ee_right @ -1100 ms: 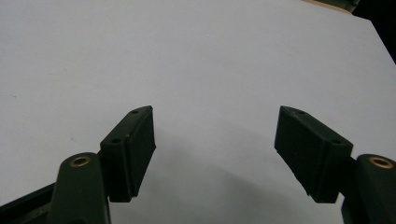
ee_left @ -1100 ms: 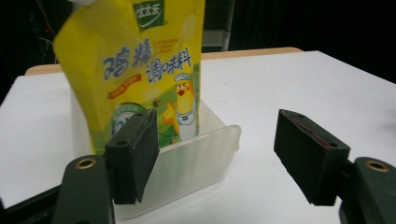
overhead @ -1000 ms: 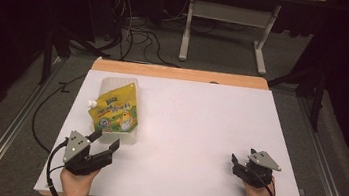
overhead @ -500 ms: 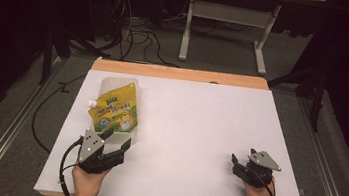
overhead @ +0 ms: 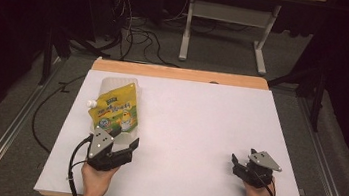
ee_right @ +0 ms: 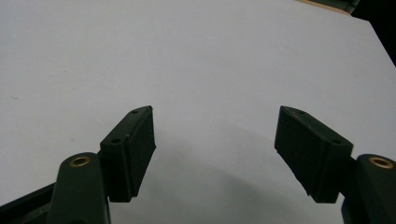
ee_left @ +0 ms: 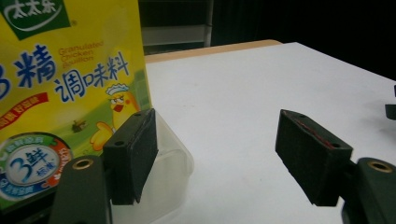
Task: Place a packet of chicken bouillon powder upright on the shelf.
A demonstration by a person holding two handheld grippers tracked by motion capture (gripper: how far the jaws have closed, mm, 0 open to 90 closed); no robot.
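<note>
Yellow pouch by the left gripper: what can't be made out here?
- Yellow pouch, left gripper view: top and left side cut off by the frame.
- Its near end, high view: covered by the left gripper.
- Its print, high view: too small to read.
- Whether a pad touches it: unclear.

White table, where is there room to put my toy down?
The white table is bare from the yellow seasoning pouch across to the right gripper, and along the far wooden edge. It is crowded only at the near left, where the left gripper meets the pouch.

Seasoning pouches: one (overhead: 114, 111)
Grippers: two, left gripper (overhead: 121, 146) and right gripper (overhead: 241, 161)
Tables: one (overhead: 198, 131)
</note>
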